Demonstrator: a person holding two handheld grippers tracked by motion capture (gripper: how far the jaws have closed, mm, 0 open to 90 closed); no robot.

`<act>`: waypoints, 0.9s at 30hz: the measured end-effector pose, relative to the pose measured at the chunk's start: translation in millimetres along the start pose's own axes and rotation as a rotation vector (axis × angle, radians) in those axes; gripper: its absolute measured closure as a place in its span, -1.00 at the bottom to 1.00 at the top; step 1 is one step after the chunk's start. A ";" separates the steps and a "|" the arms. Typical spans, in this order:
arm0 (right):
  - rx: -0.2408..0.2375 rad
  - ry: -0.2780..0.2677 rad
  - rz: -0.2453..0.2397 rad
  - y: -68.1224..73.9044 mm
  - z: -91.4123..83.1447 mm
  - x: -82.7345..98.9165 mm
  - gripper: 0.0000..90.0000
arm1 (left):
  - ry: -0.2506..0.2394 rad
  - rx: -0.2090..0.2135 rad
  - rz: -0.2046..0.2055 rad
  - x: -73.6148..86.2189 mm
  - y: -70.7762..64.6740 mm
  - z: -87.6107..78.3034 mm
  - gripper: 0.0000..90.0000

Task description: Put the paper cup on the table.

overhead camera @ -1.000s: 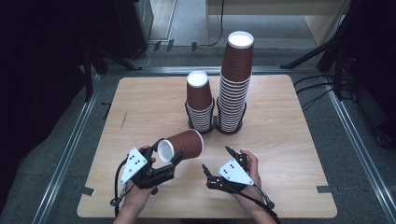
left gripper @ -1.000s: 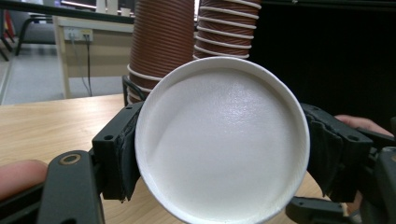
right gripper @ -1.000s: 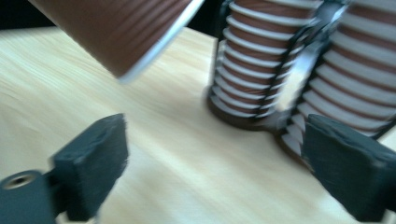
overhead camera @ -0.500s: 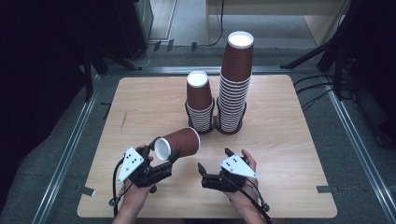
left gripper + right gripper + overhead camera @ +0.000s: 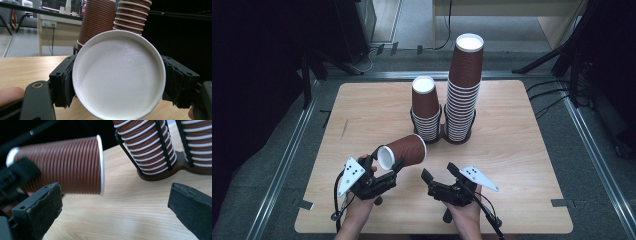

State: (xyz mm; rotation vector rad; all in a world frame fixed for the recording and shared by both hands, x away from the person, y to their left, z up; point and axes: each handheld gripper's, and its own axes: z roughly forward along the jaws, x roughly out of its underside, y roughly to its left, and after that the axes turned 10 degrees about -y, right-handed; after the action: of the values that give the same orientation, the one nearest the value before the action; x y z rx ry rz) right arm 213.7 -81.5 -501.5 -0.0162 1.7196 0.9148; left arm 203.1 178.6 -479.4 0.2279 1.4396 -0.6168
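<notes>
- the left gripper point(image 5: 384, 172) pinches a brown paper cup point(image 5: 404, 151) near its white bottom, one jaw pressed on each side.
- the cup lies on its side, lifted above the wooden table point(image 5: 522, 150), with its open mouth toward the two cup stacks.
- the right gripper point(image 5: 441, 175) sits just beside the cup, jaws spread wide with nothing between them.
- the short stack point(image 5: 426, 107) and the tall stack point(image 5: 464, 87) stand side by side in a dark holder point(image 5: 442, 135) further back on the table.
</notes>
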 end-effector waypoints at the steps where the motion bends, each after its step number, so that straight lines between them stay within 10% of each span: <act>1: -0.005 -0.006 0.032 -0.2 0.2 -0.8 -1.00 | 0.000 0.000 0.000 0.0 0.0 0.0 -0.50; 27: -0.075 -0.024 0.749 13.4 22.5 4.6 -1.00 | -0.035 0.012 0.018 8.1 -3.6 0.8 -0.50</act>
State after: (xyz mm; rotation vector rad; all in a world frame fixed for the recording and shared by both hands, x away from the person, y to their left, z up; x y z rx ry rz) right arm 224.4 -57.2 -499.3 0.6219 1.6800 1.5087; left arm 202.0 173.1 -486.3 0.2377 1.3990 -0.6123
